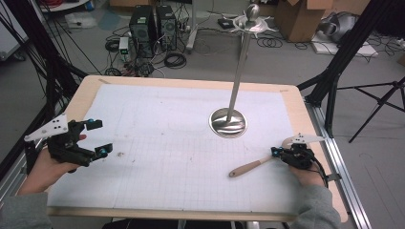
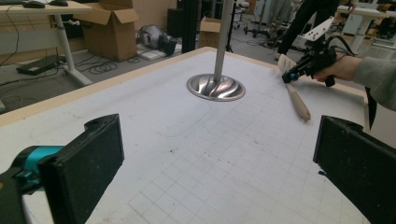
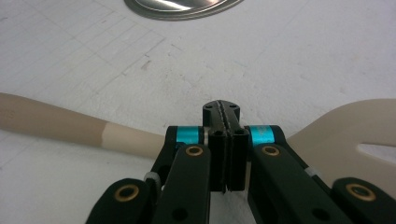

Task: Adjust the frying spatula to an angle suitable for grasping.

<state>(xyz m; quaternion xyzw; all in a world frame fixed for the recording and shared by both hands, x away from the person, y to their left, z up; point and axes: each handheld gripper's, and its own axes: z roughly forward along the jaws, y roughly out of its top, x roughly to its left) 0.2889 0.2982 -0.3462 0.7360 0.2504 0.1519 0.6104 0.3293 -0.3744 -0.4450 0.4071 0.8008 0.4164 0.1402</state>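
1. The right gripper (image 3: 223,116) has its jaws pressed fully together, apparently pinching the neck of the wooden spatula (image 1: 248,167) where handle meets blade.
2. The spatula lies on the white mat (image 1: 167,143) near the table's right edge, its handle pointing toward the middle.
3. Risk, as I judge it: so thin a pinch may let the spatula pivot or slip when lifted.
4. The left gripper (image 1: 98,138) hovers wide open, holding nothing.
5. The right gripper view shows the slotted blade (image 3: 355,135); the high view shows the metal stand (image 1: 228,121).
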